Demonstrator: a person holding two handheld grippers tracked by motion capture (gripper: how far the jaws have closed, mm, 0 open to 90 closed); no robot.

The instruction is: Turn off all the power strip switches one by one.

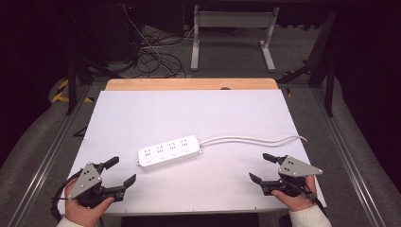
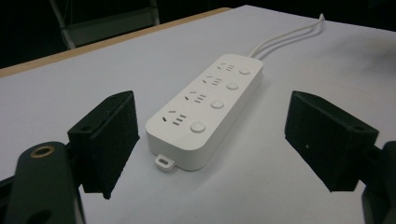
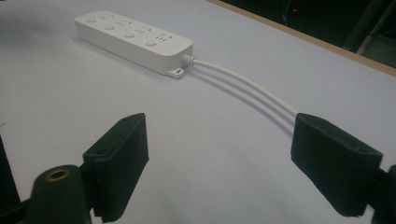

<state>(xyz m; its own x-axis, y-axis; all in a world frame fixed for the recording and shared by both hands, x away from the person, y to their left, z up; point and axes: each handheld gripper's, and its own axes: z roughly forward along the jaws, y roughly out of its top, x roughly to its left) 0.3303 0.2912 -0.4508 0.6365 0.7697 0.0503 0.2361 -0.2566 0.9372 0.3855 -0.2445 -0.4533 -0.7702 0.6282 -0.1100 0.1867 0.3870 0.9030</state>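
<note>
Seen from above: white power strip lying flat near the middle of a white table, four sockets and four round buttons facing up. White cord trailing from its right end toward the table's right edge. Left gripper held at the near left corner, fingers spread wide and empty, aimed at the strip's near end. Right gripper held at the near right corner, fingers likewise spread and empty, with the cord passing just beyond them. Nothing lying between either gripper and the strip. Beyond the table's wooden far edge: tangled cables on the floor and white legs of another table.
</note>
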